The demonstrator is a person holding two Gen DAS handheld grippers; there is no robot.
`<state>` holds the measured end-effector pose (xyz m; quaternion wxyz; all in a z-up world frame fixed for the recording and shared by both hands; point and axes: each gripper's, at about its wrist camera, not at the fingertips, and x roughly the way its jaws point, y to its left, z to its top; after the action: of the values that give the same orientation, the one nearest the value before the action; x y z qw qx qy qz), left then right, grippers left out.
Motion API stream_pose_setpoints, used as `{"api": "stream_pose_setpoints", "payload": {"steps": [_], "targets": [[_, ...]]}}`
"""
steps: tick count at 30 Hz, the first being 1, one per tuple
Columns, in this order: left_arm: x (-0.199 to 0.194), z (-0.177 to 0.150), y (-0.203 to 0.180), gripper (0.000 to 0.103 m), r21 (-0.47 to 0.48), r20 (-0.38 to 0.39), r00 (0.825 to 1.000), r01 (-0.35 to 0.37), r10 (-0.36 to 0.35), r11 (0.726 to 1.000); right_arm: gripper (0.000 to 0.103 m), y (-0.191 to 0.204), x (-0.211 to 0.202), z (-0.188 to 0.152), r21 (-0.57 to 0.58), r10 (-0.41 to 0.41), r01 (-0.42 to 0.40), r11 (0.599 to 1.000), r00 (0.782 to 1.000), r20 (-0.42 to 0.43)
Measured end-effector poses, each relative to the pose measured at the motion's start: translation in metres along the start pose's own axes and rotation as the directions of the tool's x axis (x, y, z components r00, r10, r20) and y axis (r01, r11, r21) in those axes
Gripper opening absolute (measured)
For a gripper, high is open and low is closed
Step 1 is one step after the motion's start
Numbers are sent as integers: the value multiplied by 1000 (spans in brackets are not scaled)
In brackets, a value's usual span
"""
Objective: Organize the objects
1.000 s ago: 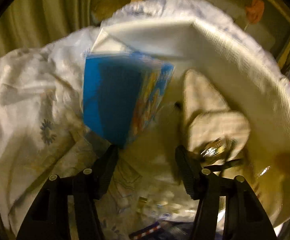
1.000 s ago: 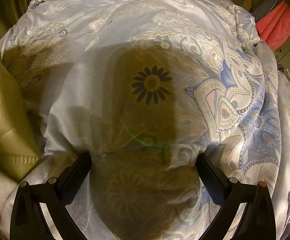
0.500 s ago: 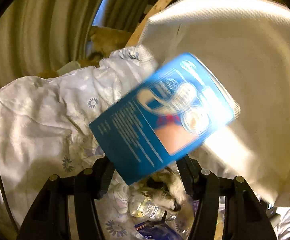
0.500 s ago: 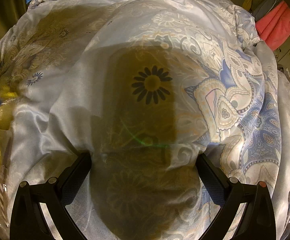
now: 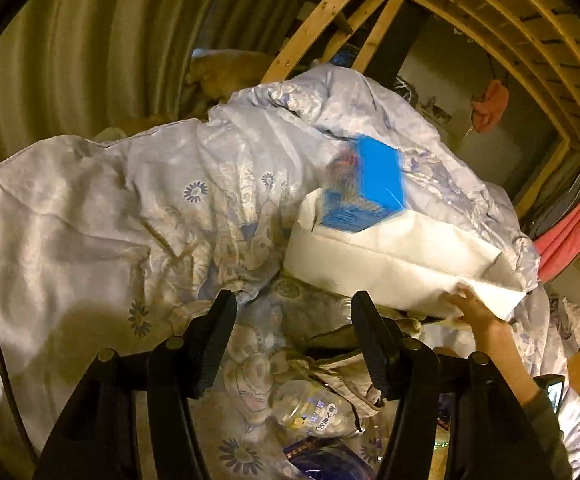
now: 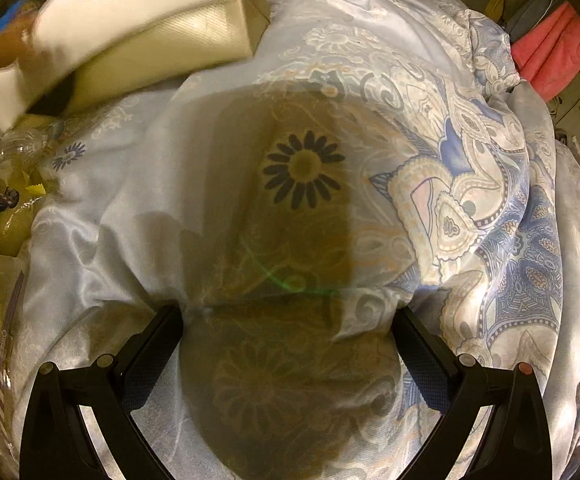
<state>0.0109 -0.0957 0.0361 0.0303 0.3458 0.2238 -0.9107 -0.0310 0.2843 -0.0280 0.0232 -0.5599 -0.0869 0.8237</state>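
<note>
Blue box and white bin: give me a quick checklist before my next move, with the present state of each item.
1. Blue box inside the white fabric bin: ok, though it sticks up above the rim and is blurred.
2. Bin supported: ok, a bare hand grips its near corner.
3. Left gripper free: ok, fingers apart, nothing between them.
4. Right gripper free: ok, fingers wide apart over the floral duvet.
5. Next item in reach: cannot tell; a clear bottle lies low between the left fingers, partly hidden.
6. Bin standing steady on the duvet: cannot tell.
</note>
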Motion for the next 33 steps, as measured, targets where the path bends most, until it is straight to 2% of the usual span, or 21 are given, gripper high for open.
{"api": "stream_pose_setpoints", "payload": {"steps": [9, 15, 19, 33], "targets": [[12, -5, -2, 58, 15, -37, 999, -3, 4, 1000, 103, -1, 0, 1, 1, 2, -2, 1000, 1000, 1], [10, -1, -3, 58, 29, -10, 1000, -20, 20, 999, 103, -1, 1, 2, 0, 1, -1, 1000, 1000, 1], [12, 1, -4, 58, 21, -17, 1000, 2, -2, 1000, 103, -1, 1, 2, 0, 1, -1, 1000, 1000, 2], [15, -3, -14, 58, 77, -12, 1000, -25, 26, 997, 103, -2, 2, 3, 1, 1, -1, 1000, 1000, 4]]}}
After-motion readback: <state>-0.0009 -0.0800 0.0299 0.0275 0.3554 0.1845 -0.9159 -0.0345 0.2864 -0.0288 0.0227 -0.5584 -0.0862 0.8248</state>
